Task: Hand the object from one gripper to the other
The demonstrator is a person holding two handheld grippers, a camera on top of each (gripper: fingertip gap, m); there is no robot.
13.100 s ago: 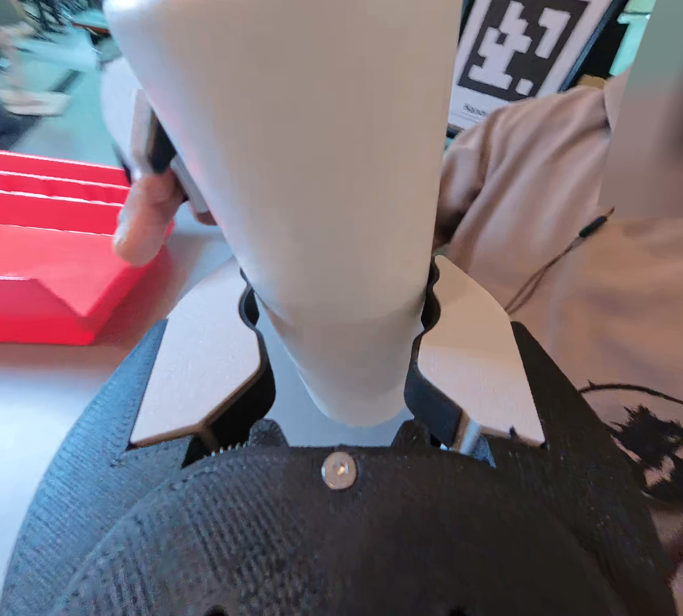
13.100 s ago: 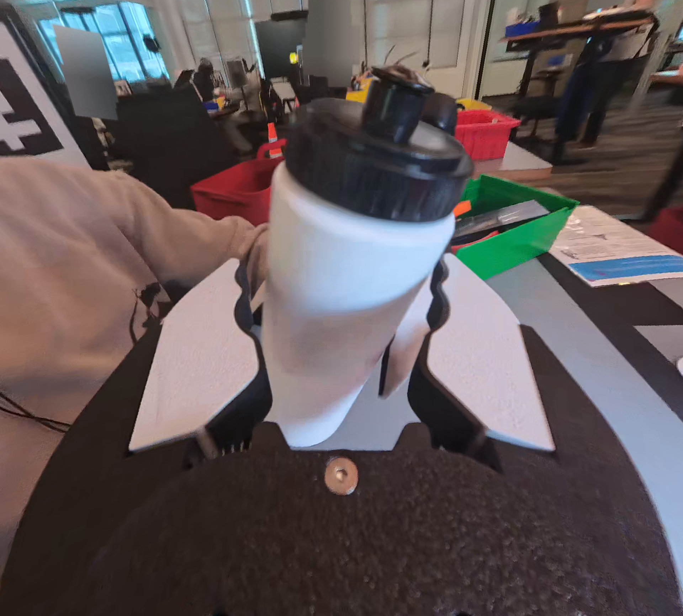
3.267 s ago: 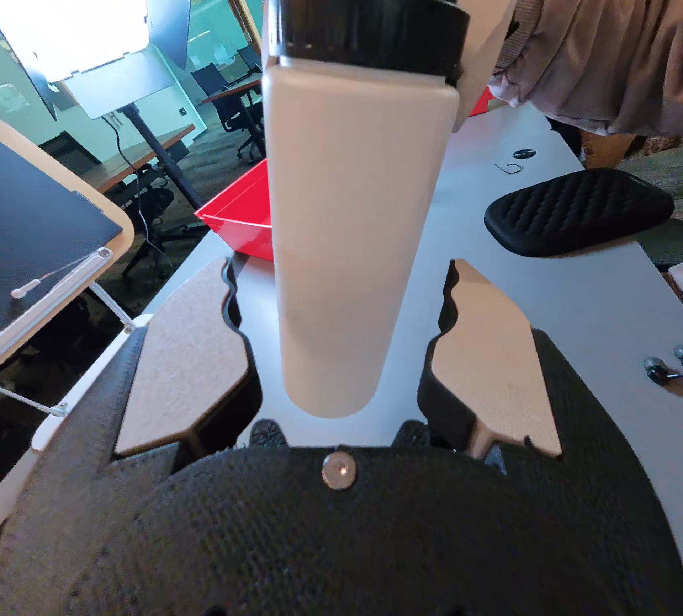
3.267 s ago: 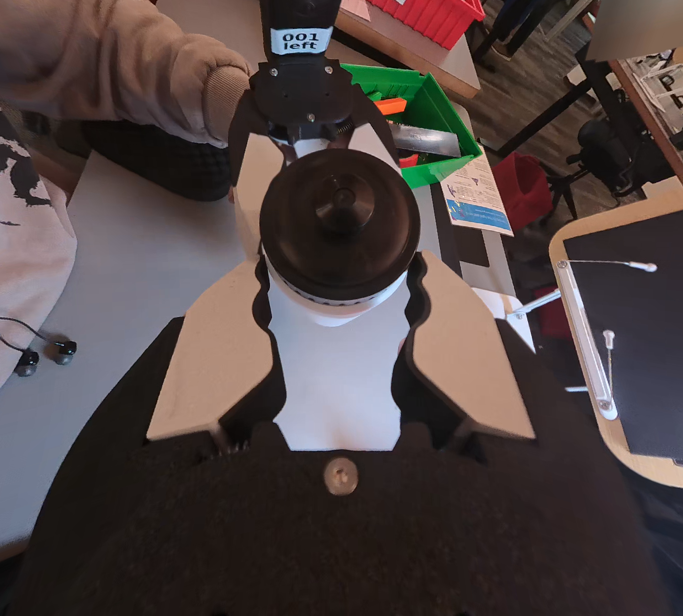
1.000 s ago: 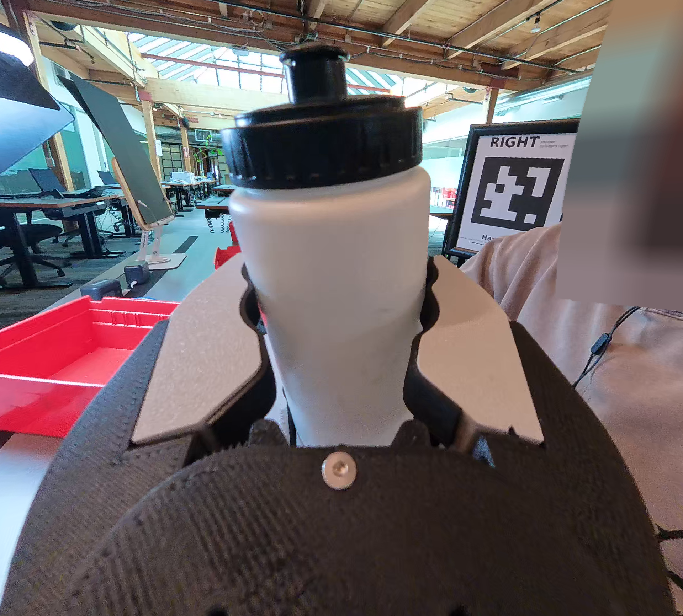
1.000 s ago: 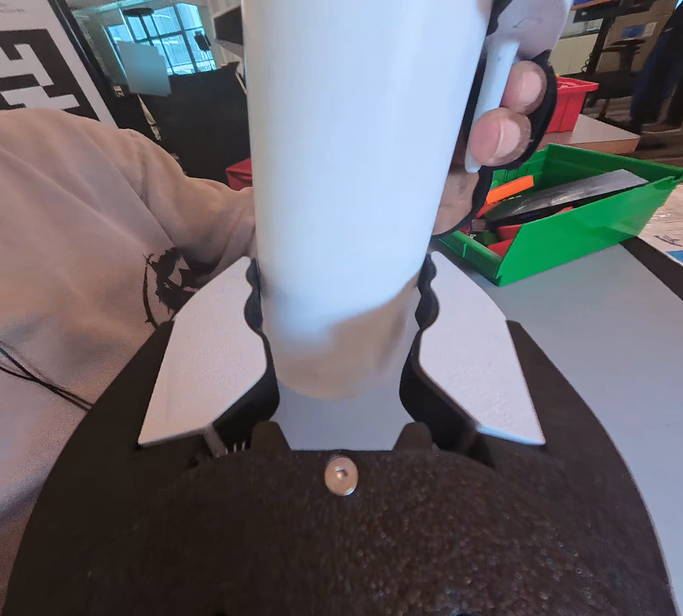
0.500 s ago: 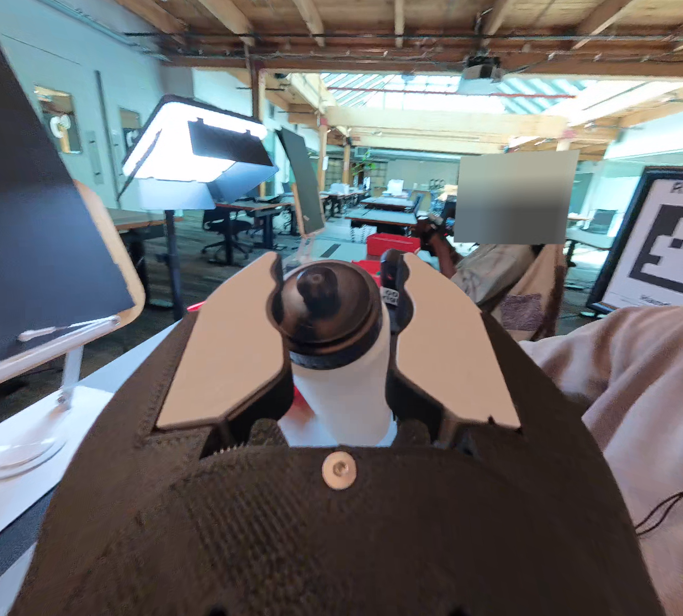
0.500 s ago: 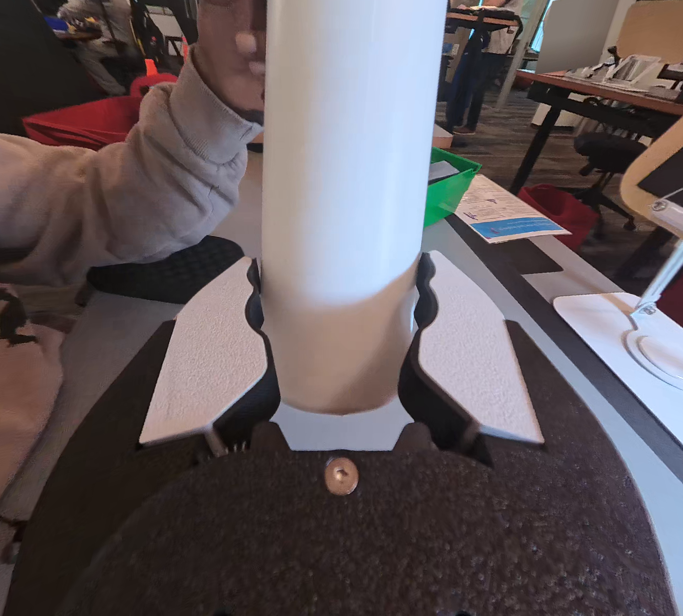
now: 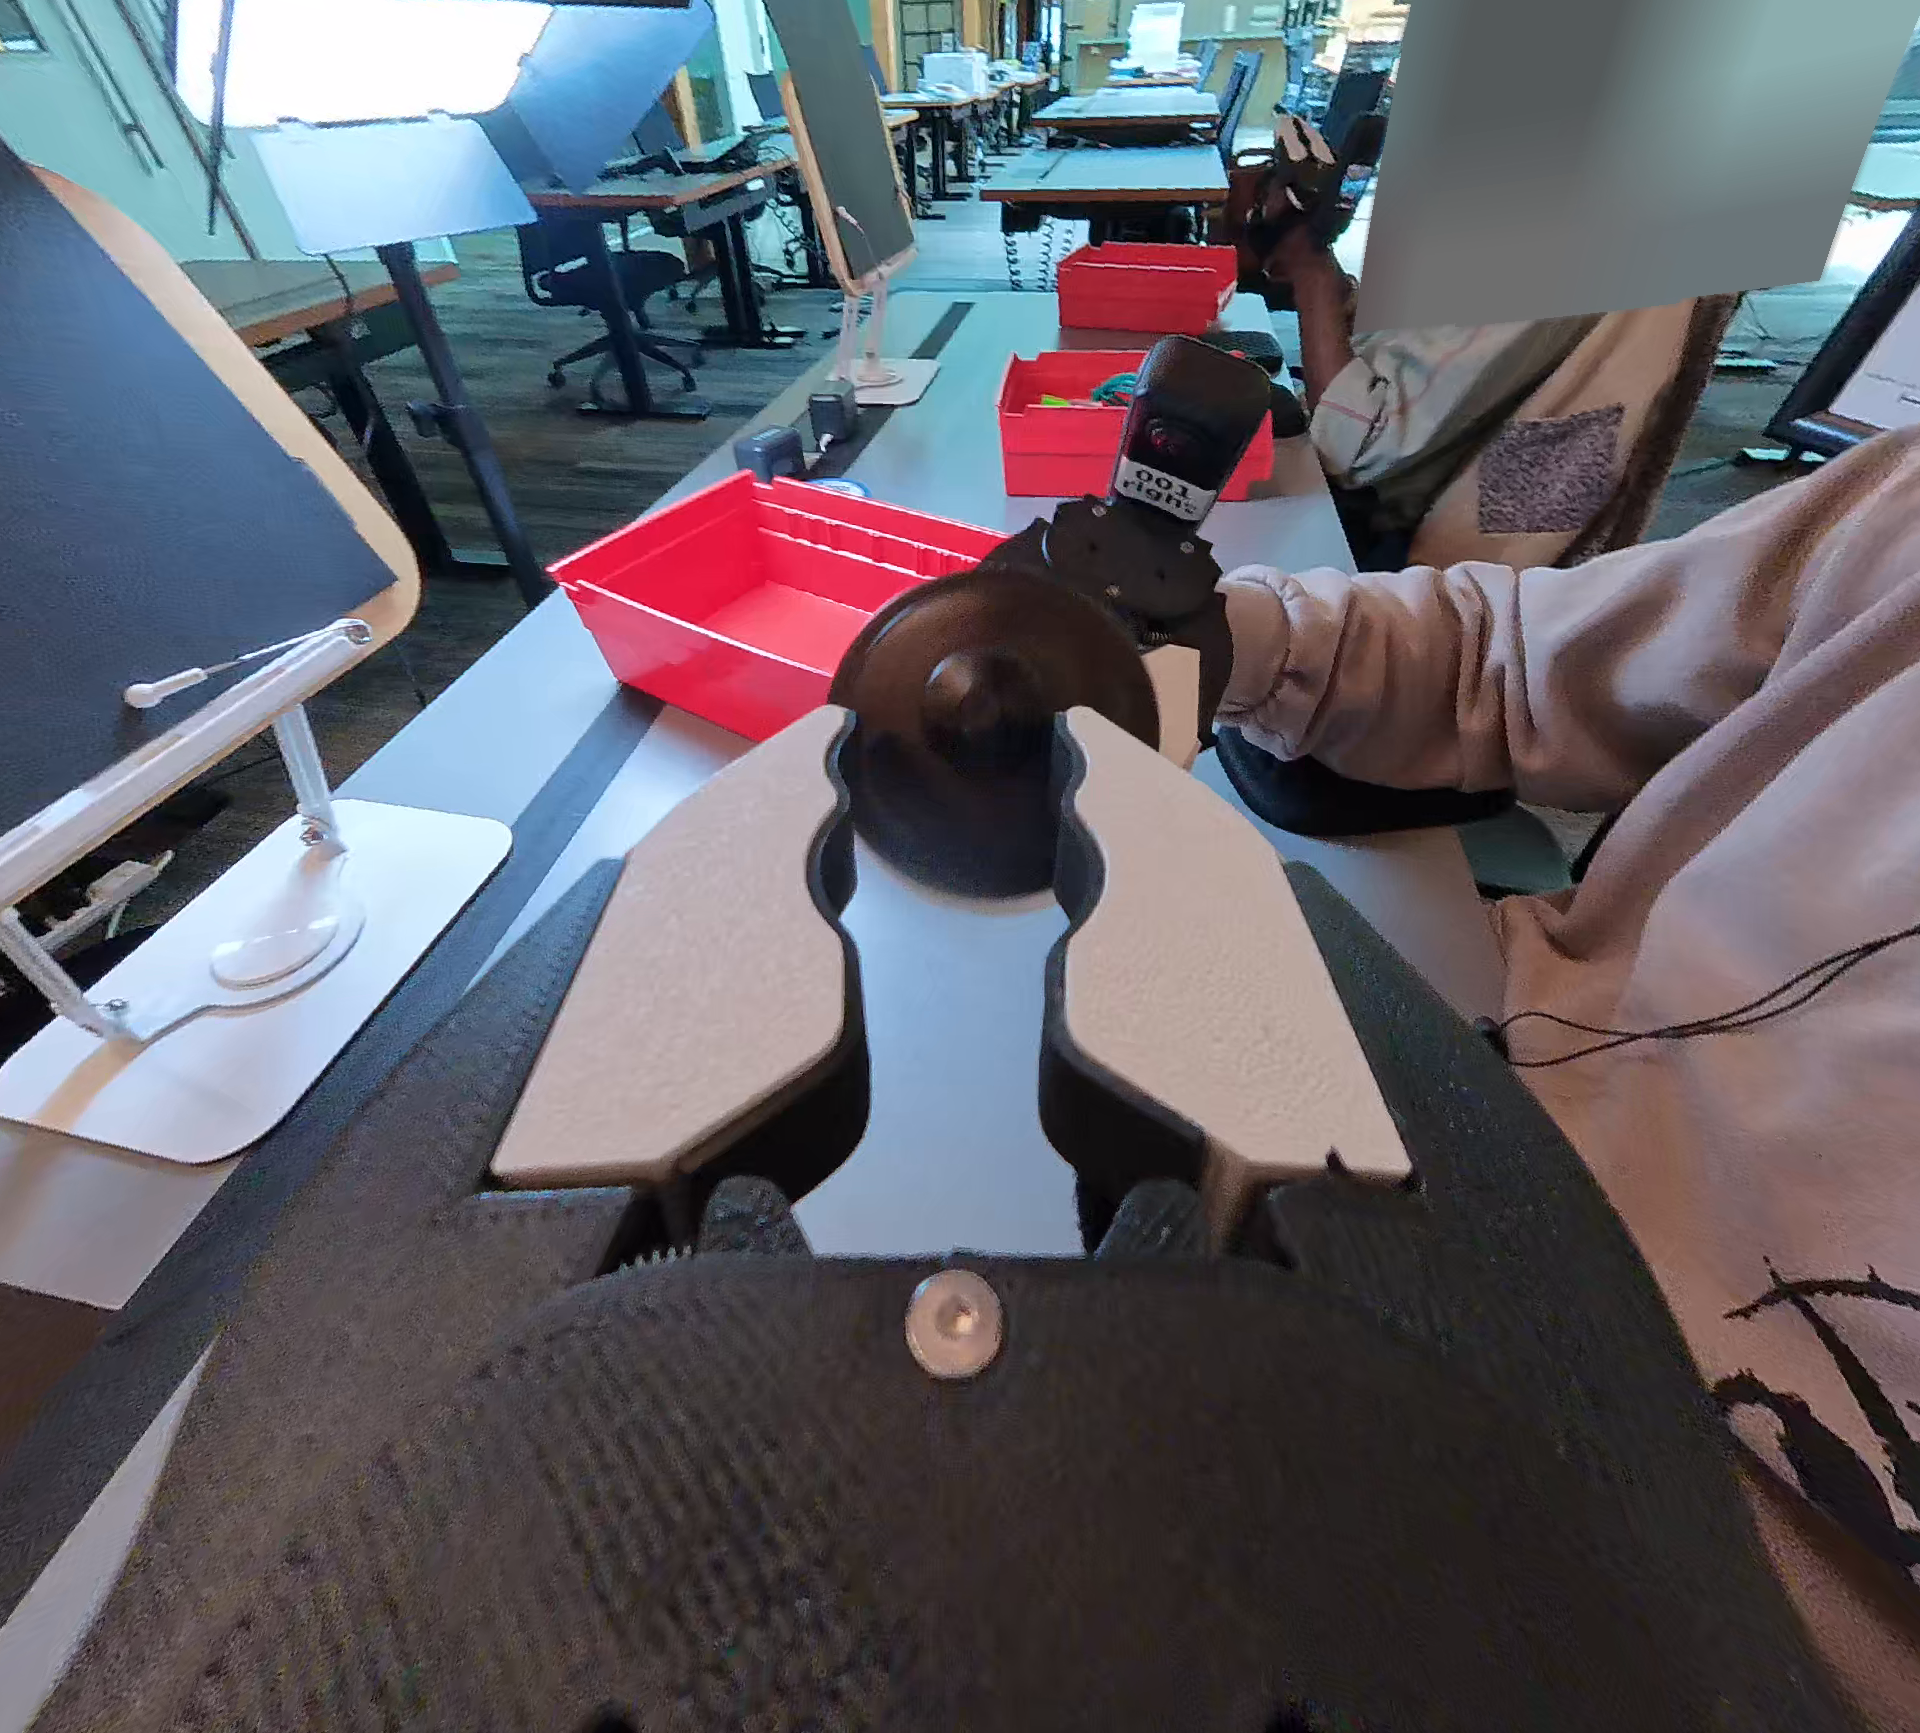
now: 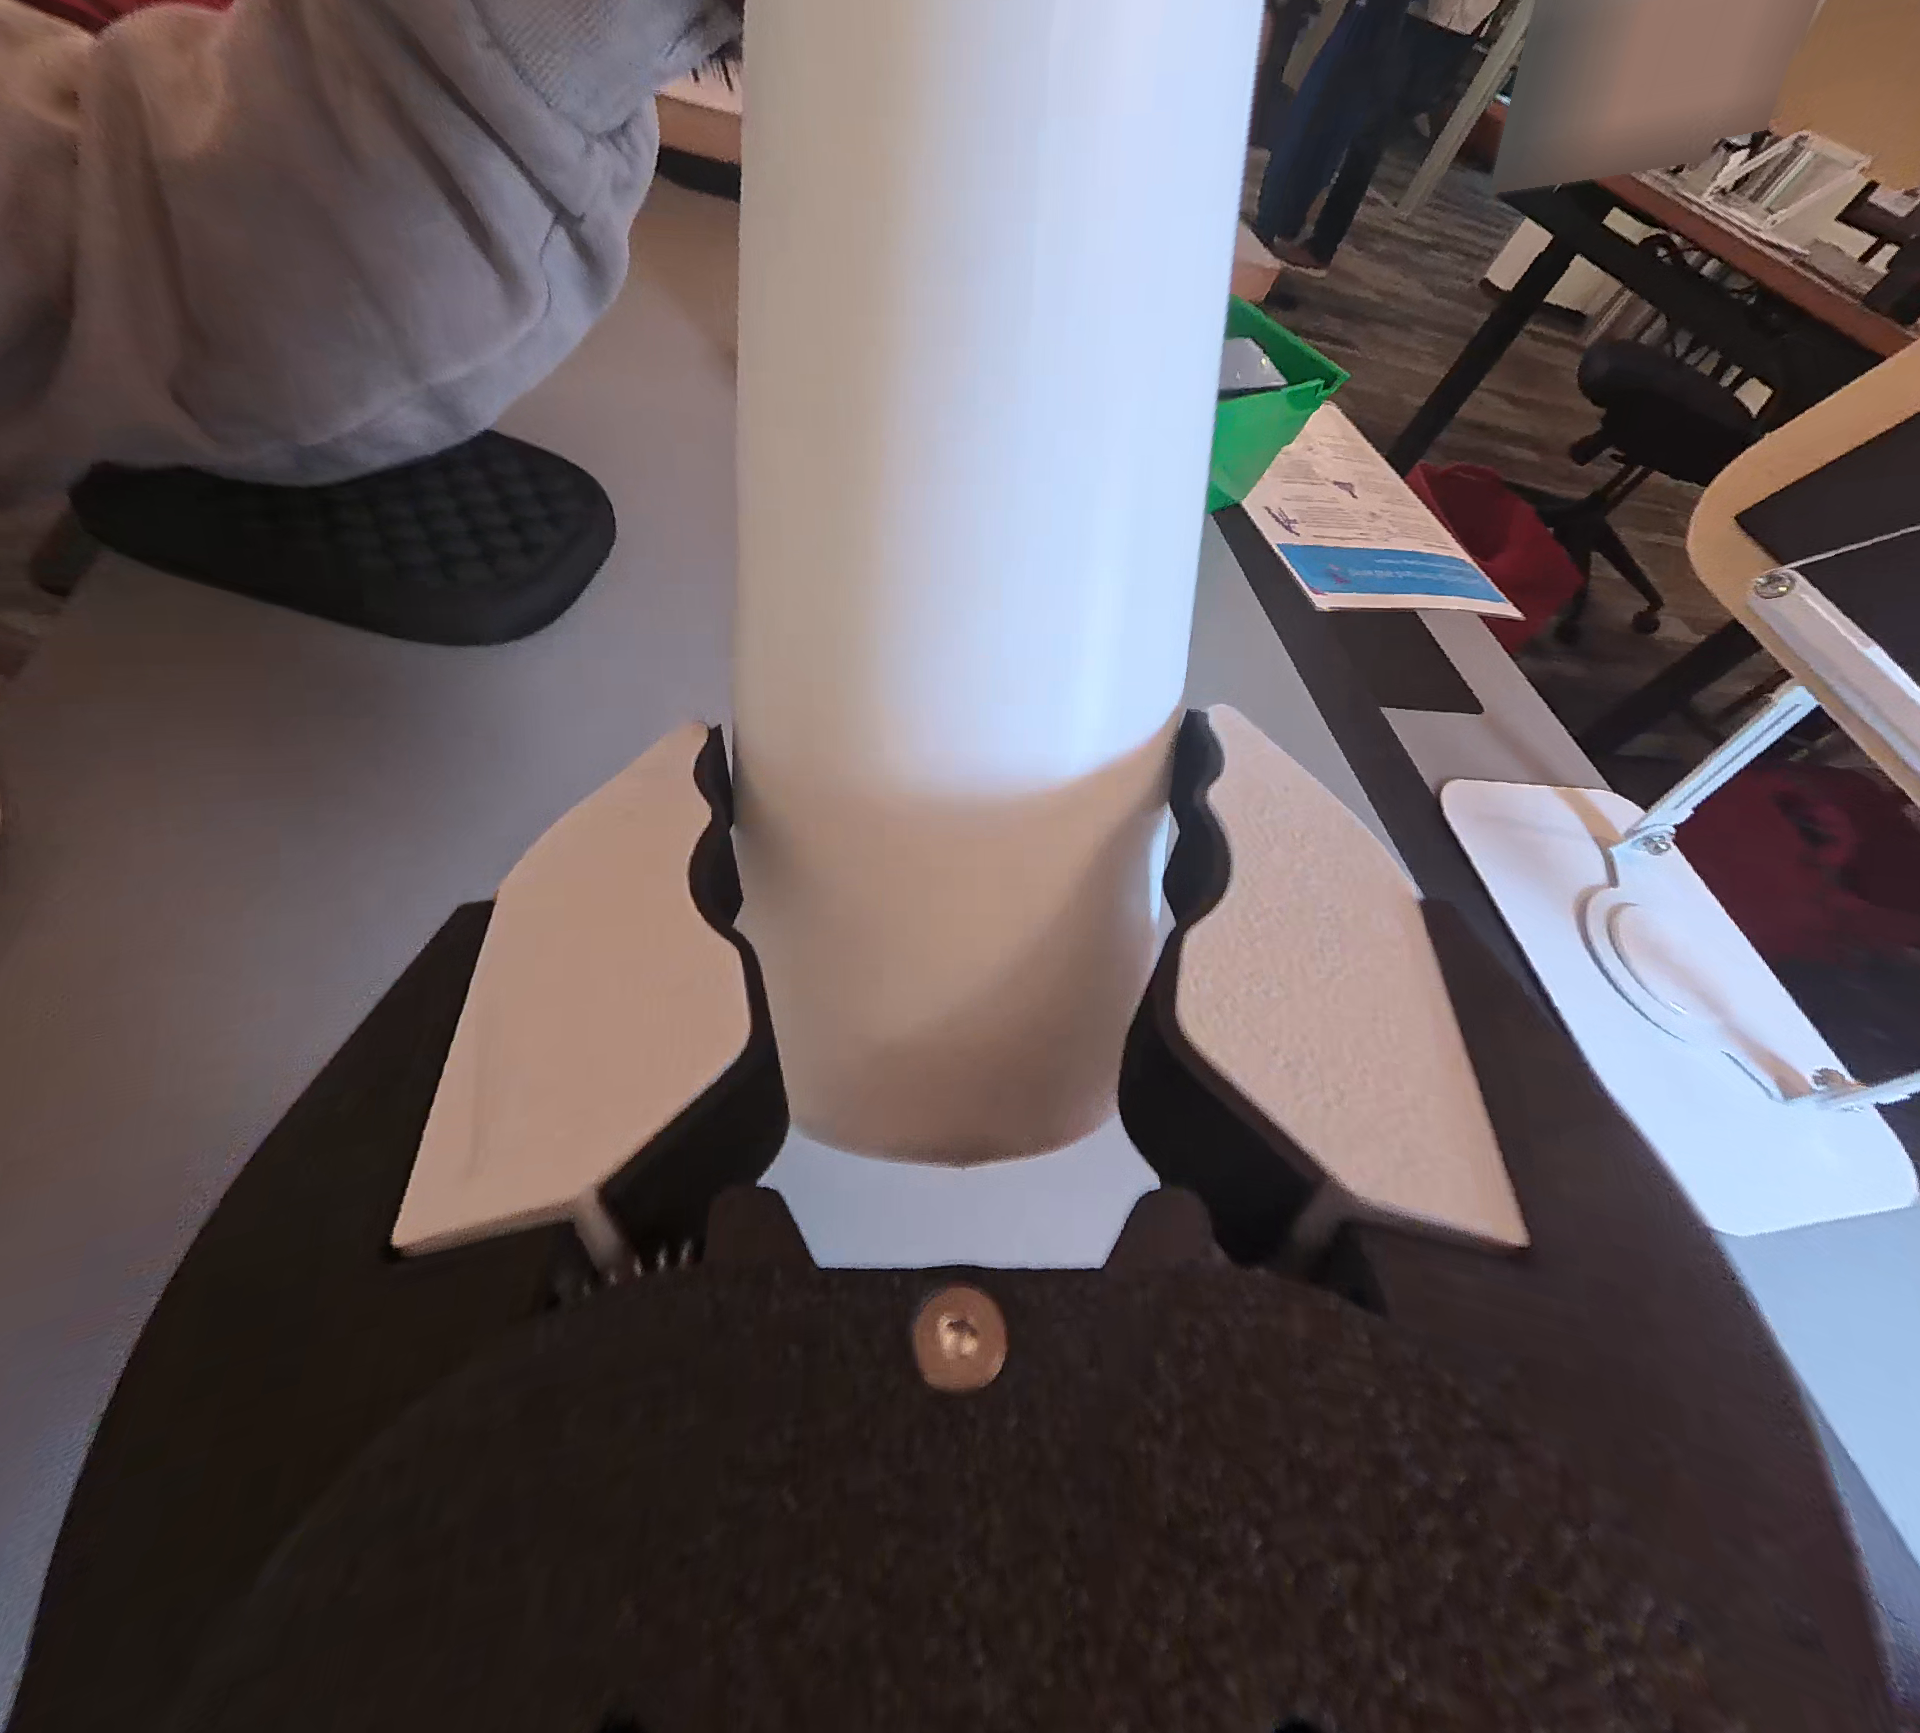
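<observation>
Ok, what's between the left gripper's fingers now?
The bottle's black cap, seen end-on in the left wrist view. Whether the fingers clamp it is unclear.

The bottle [image 10: 987, 395] is white with a black cap [image 9: 992, 696]; the bin [image 9: 764, 603] is red, the sleeve [image 9: 1475, 655] beige.

White bottle [image 10: 987, 395], black cap [image 9: 987, 707], held aloft

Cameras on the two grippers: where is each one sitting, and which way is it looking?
Left wrist view: sits behind the left gripper, looks down at the bottle's black cap; a beige sleeve shows.
Right wrist view: sits behind the right gripper, looks along the white bottle; another sleeve shows.
Shared: the bottle.
</observation>
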